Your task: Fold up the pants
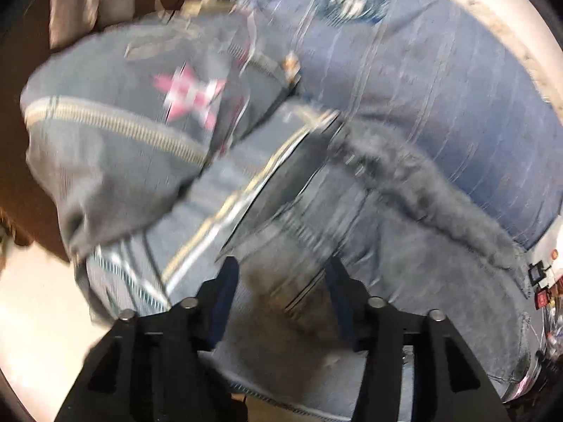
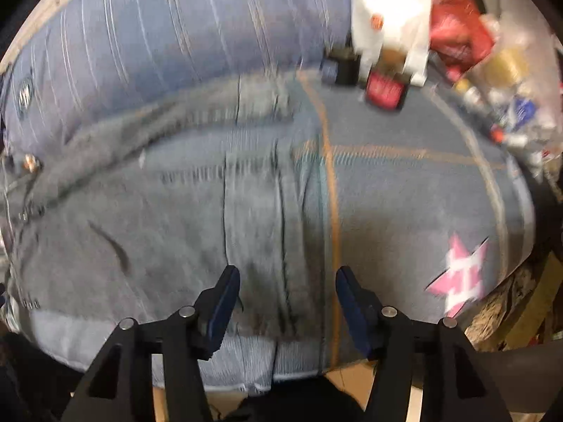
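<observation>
Both grippers open, nothing between the jaws. Left gripper (image 1: pixel 279 281) and right gripper (image 2: pixel 288 292) both point down at the pants (image 2: pixel 176 218), grey denim lying on a blue striped cover (image 2: pixel 176 28) over the table.

Key relation: in the right view the pants run side to side, seams crossing just ahead of the fingers. A part with a pink star (image 1: pixel 191 96) is already doubled over on the left gripper's side. Frames blurred, but the right looks better placed for the next grab.

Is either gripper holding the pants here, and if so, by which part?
Neither. The left gripper and right gripper both stand open above the grey pants, nothing pinched between the pads.
</observation>
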A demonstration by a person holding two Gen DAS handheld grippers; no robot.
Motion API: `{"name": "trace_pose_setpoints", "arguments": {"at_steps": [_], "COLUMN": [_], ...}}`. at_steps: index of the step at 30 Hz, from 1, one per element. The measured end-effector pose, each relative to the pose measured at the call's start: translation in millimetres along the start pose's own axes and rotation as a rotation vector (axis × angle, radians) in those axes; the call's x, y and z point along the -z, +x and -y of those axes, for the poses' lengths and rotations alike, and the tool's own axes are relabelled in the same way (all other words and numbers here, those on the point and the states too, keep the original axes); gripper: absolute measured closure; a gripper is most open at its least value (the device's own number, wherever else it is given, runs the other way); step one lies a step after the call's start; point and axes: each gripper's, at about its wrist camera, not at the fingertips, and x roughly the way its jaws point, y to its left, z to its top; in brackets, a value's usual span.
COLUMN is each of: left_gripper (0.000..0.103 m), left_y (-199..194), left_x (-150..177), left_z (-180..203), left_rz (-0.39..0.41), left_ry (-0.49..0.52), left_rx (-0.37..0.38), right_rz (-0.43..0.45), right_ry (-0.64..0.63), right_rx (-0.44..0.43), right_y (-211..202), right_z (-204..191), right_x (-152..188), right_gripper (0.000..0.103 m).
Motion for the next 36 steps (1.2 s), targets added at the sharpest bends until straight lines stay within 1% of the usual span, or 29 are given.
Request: {"name": "trace_pose_setpoints", "arguments": {"at_steps": [1, 2, 3, 4, 6, 7, 8, 9, 10, 11, 12, 13, 14, 16, 18, 20, 21, 23, 24, 25, 27, 30, 32, 34, 35, 36], "left_gripper": [0.043, 0.039, 0.037, 0.037, 0.037, 0.037, 0.037, 0.037, 0.037, 0.037, 0.037, 0.037, 0.037, 0.037, 0.037, 0.037, 0.037, 0.037, 0.037, 0.037, 0.037, 0.037, 0.038, 0.052, 0.064, 0.068], "left_y": [-5.0, -8.9, -8.1, -5.3, 5.5, 14.3, 22.9, 37.2, 53.6, 62.3, 74.8, 72.1, 67.7, 55.5, 47.0, 49.1, 53.8, 73.3, 88.8, 104.6, 121.9, 132.9, 143.6, 152.0, 154.9, 156.8], "left_x": [-5.0, -6.1, -8.8, -9.0, -7.8, -5.2, 0.1, 5.4, 12.3, 18.7, 23.0, 21.6, 19.4, 2.8, -16.4, -39.5, -52.3, -72.4, -80.6, -86.2, -89.3, -94.4, -100.5, -103.6, -104.2, -104.2], "left_z": [9.6, 16.2, 27.0, 36.1, 52.7, 59.6, 64.1, 67.7, 69.1, 68.7, 63.8, 60.4, 59.6, 62.3, 64.9, 65.5, 63.6, 60.6, 60.0, 60.0, 62.5, 65.9, 63.1, 61.4, 62.3, 63.6], "left_rz": [0.032, 0.046, 0.052, 0.048, 0.032, 0.010, -0.023, -0.061, -0.099, -0.131, -0.178, -0.162, -0.146, -0.091, -0.035, -0.019, -0.022, -0.063, -0.098, -0.136, -0.165, -0.157, -0.164, -0.177, -0.186, -0.191], "left_ry": [0.030, 0.051, 0.084, 0.111, 0.159, 0.178, 0.196, 0.220, 0.253, 0.270, 0.279, 0.263, 0.249, 0.250, 0.251, 0.239, 0.221, 0.187, 0.172, 0.162, 0.161, 0.177, 0.168, 0.154, 0.156, 0.157], "left_rx": [0.017, 0.030, 0.051, 0.070, 0.100, 0.105, 0.112, 0.109, 0.059, 0.017, 0.002, 0.027, 0.035, 0.053, 0.061, 0.066, 0.061, 0.074, 0.078, 0.083, 0.064, 0.054, 0.054, 0.067, 0.068, 0.064], "right_rz": [0.042, 0.058, 0.067, 0.056, 0.035, 0.010, -0.027, -0.062, -0.097, -0.145, -0.142, -0.102, -0.085, -0.027, -0.012, -0.008, -0.014, -0.029, -0.036, -0.047, -0.058, -0.072, -0.080, -0.082, -0.085, -0.092], "right_ry": [0.003, 0.006, 0.016, 0.028, 0.036, 0.036, 0.032, 0.024, 0.030, 0.066, 0.095, 0.107, 0.088, 0.024, -0.006, -0.012, -0.002, 0.009, 0.008, 0.012, 0.022, 0.019, 0.009, -0.006, -0.011, -0.016], "right_rx": [-0.031, -0.059, -0.117, -0.201, -0.332, -0.390, -0.417, -0.393, -0.325, -0.213, -0.191, -0.204, -0.200, -0.209, -0.182, -0.160, -0.144, -0.127, -0.118, -0.097, -0.089, -0.077, -0.061, -0.044, -0.037, -0.031], "right_y": [-9.3, -13.4, -15.4, -13.0, -4.5, 6.2, 20.9, 38.5, 57.5, 76.6, 80.1, 68.4, 59.9, 40.3, 35.9, 43.3, 50.0, 65.4, 72.2, 83.0, 98.5, 112.1, 122.5, 125.8, 128.3, 130.3], "right_z": [-1.2, -3.7, -6.4, -10.6, -18.4, -21.5, -26.4, -28.1, -25.1, -15.7, -9.9, -8.6, -11.6, -21.2, -25.8, -25.6, -23.6, -20.7, -18.7, -16.7, -17.1, -19.2, -21.7, -24.1, -24.8, -25.5], "right_x": [-9.7, -18.4, -26.8, -34.6, -45.3, -51.0, -54.1, -57.1, -58.5, -58.3, -58.7, -61.1, -62.8, -69.8, -81.6, -100.3, -110.3, -123.3, -128.8, -136.5, -141.5, -149.5, -152.7, -152.5, -153.2, -154.1], "right_gripper": [0.043, 0.043, 0.043, 0.043, 0.043, 0.043, 0.043, 0.043, 0.043, 0.047, 0.048, 0.048, 0.047, 0.038, 0.037, 0.037, 0.037, 0.037, 0.037, 0.037, 0.037, 0.037, 0.037, 0.036, 0.036, 0.036]}}
